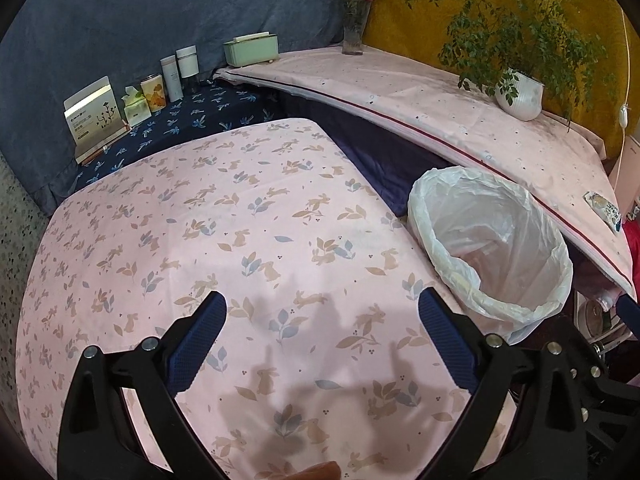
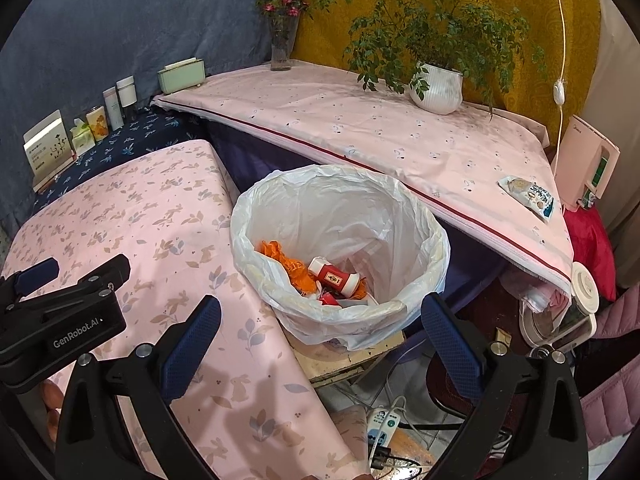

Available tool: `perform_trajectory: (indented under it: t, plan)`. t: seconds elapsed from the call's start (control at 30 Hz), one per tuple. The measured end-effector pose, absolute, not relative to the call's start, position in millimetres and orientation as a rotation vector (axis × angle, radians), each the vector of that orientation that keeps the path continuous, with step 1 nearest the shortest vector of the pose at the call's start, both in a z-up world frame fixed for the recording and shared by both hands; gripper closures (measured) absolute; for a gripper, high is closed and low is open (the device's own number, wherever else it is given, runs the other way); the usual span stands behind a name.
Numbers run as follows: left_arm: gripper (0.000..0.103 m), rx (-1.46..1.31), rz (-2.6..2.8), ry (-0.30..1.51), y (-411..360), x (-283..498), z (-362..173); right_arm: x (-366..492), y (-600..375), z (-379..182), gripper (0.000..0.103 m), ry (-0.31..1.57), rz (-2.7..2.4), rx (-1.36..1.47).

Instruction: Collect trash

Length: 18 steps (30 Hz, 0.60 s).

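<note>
My left gripper (image 1: 322,308) wide and empty over the tablecloth (image 1: 240,220), my right gripper (image 2: 320,312) wide and empty above the bin (image 2: 420,224), red bottle (image 2: 336,278) inside

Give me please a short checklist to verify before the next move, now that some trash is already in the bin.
1. Left gripper free: ok, jaws wide open, only the rabbit-print cloth under them.
2. Right gripper free: ok, jaws open, nothing between them.
3. Lined trash bin ready: ok, upright, liner folded over the rim, with room left.
4. Earlier trash inside: ok, red-and-white bottle and orange wrapper lie at the bottom.
5. Trash left to collect: not ok, a snack packet lies on the pink shelf cloth beyond the bin.
6. Packet full or empty: cannot tell.
</note>
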<state>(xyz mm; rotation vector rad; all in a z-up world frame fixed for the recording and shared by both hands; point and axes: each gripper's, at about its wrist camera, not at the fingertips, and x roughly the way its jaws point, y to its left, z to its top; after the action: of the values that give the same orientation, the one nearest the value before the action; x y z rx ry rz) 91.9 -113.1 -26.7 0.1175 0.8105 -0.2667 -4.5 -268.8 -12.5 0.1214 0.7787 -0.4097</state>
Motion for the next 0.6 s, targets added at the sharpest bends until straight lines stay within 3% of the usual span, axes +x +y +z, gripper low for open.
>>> perform_trajectory:
  t: [0.6]
  plan:
    - [0.011, 0.126, -0.277, 0.818, -120.7, 86.0, -29.2, -3.9, -271.3, -21.2, 0.006, 0.793, -0.41, 0.125]
